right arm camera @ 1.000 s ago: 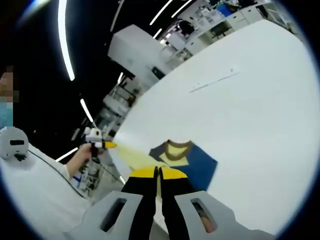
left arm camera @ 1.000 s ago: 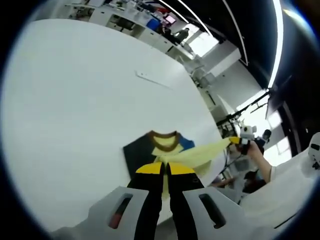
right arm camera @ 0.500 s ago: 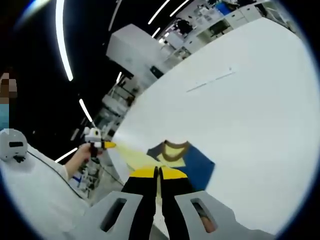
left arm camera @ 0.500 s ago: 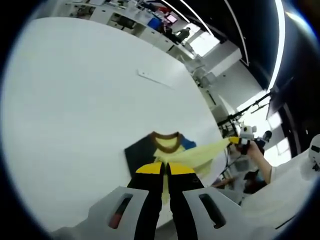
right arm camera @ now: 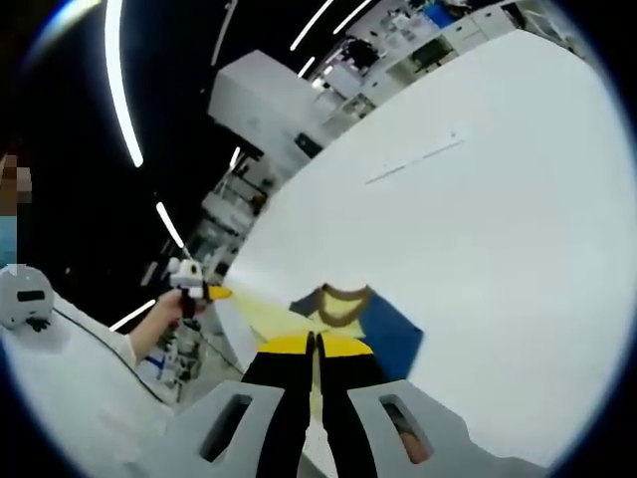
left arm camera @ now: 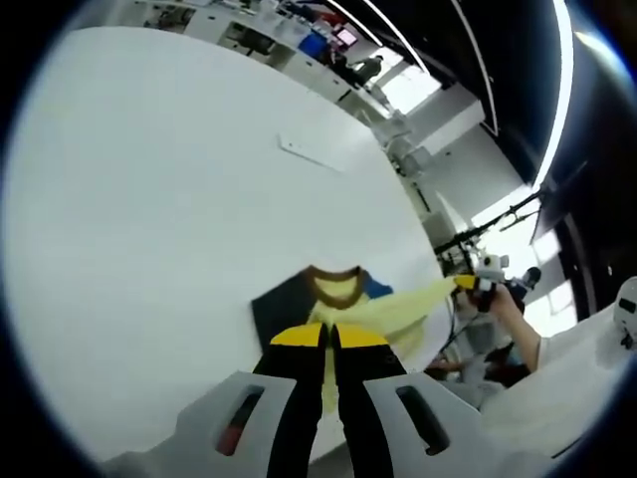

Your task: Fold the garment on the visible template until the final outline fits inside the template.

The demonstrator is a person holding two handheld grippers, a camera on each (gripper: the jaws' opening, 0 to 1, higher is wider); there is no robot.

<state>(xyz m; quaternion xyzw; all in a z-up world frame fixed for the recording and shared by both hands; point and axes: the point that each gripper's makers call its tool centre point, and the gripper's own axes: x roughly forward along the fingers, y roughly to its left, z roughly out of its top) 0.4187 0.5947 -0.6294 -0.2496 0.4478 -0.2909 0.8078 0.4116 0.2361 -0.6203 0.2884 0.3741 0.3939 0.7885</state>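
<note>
A yellow garment [left arm camera: 383, 311] with a brown collar [left arm camera: 333, 276] and dark blue sleeves [left arm camera: 282, 307] hangs partly lifted over the white table [left arm camera: 169, 199]. My left gripper [left arm camera: 327, 341] is shut on its yellow edge at the bottom of the left gripper view. The fabric stretches right to my right gripper [left arm camera: 476, 284], held in a hand. In the right gripper view, my right gripper [right arm camera: 314, 345] is shut on the same yellow edge. From there the garment [right arm camera: 269, 311] runs left to the left gripper [right arm camera: 194, 287]. The collar [right arm camera: 341, 296] and a blue sleeve [right arm camera: 390, 334] rest on the table.
A thin pale strip [left arm camera: 309, 155] lies on the table far beyond the garment, also in the right gripper view [right arm camera: 413, 160]. A person in white [right arm camera: 70, 388] stands at the table's near edge. Desks and shelves [left arm camera: 289, 35] line the far side.
Both views have shifted a little and the garment looks slightly smaller and farther. Both grippers keep their hold on the stretched yellow edge.
</note>
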